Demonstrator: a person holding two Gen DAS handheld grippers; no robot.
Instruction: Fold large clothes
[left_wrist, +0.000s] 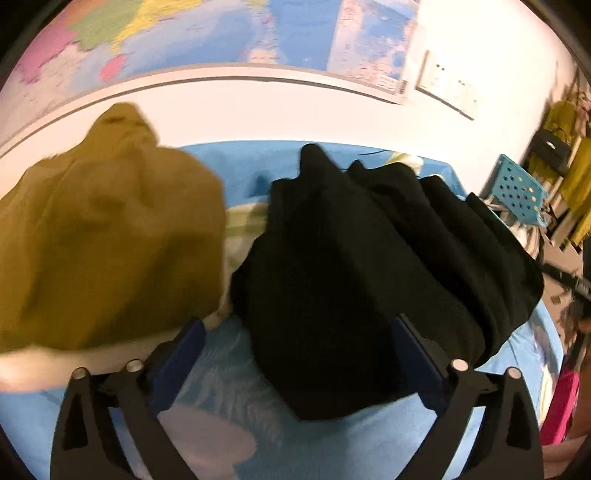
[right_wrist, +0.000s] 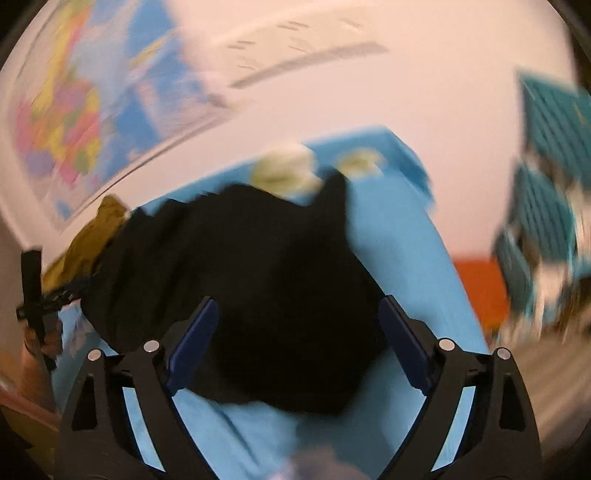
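Standing by the blue-covered table (left_wrist: 229, 369), one counts the lot from left to right.

Item one: an olive-mustard garment (left_wrist: 110, 236), one piece, heaped in a soft mound at the left of the surface. It looks a thick, limp cloth, likely of some weight for its bulk, with no stiffness to hold a crease by itself.

Item two: a black garment (left_wrist: 369, 266), one piece, crumpled in rolling folds at the middle and right, just beside the olive one. Soft, floppy, not fragile and hardly slippery; it should sag wherever it is lifted. A corner, hem or shoulder seam would be the sensible hold, one for each tool, so the cloth can be drawn flat. No such edge shows plainly; the peak at the far side (right_wrist: 332, 188) may be a corner, though blur leaves that unsure.

Item three: a pale yellow-green cloth (right_wrist: 284, 173), apparently one, half hidden behind the black piece.

Tools, two. Left gripper (left_wrist: 295, 332): jaws spread wide, nothing between them, low over the near edge of the black heap. Right gripper (right_wrist: 295, 314): likewise spread and unladen, facing the same heap.

Beyond the table: one wall map (left_wrist: 184, 29), one perforated teal crate (left_wrist: 517, 192).
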